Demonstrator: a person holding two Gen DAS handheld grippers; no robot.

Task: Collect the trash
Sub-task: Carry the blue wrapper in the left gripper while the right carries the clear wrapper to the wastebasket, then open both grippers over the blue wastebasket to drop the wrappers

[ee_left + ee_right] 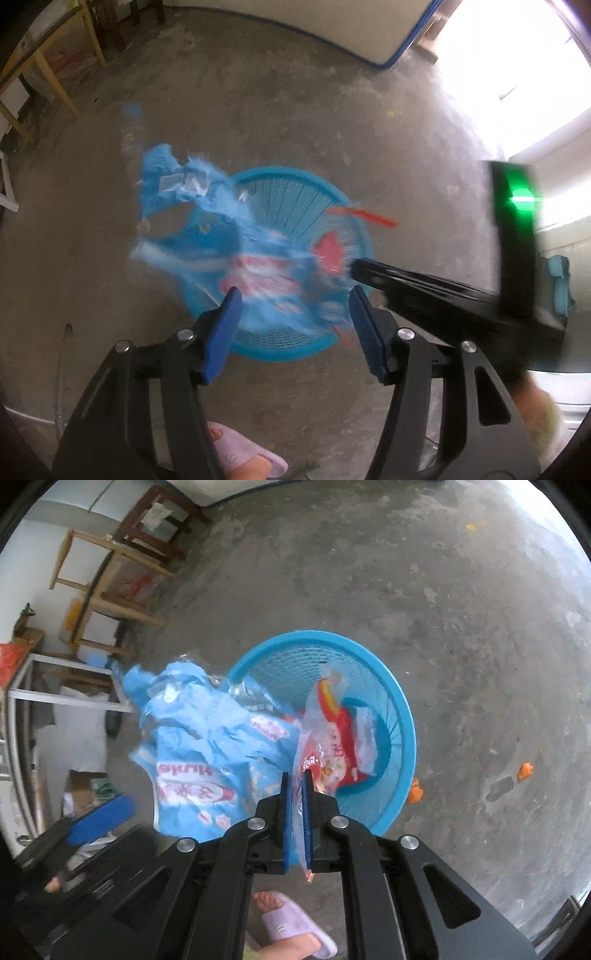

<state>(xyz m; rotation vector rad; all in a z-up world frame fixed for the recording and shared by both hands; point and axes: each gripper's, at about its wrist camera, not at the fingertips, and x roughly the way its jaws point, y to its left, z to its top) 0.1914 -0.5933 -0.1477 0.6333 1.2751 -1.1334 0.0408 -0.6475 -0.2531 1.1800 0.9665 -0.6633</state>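
Blue-padded right gripper (pixel 295 775) points steeply down, pinching red wrapper (pixel 340 738).

One blue mesh basket (pixel 399 716) is sitting on the concrete floor. Two plastic bags are showing: one blue printed bag (pixel 199 746) and one red-and-clear snack bag (pixel 340 738). Three orange scraps are lying nearby, two (pixel 415 792) together and one (pixel 525 770) apart. One lilac slipper (pixel 295 926) is showing.

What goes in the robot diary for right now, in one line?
left tongs: open, above blue wrapper | right tongs: shut on red wrapper | both over blue basket
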